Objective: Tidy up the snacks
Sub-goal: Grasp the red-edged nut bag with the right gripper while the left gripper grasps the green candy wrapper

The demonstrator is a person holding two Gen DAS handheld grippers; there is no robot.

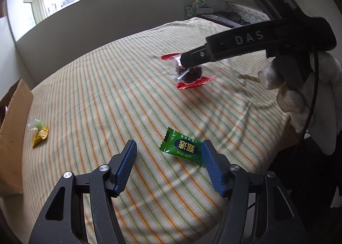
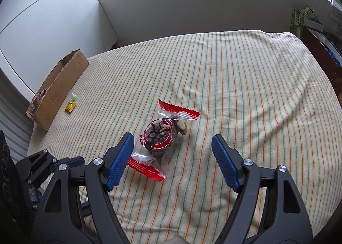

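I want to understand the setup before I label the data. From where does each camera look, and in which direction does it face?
Left wrist view: sits on the left gripper, looks forward over the striped cloth at the green candy; its open blue fingers show, also the right gripper and gloved hand.
Right wrist view: sits on the right gripper, looks down at the red-ended snack packet; its open fingers and part of the left gripper's body show.
Shared: the packet, the yellow candy, the cardboard box, the cloth.
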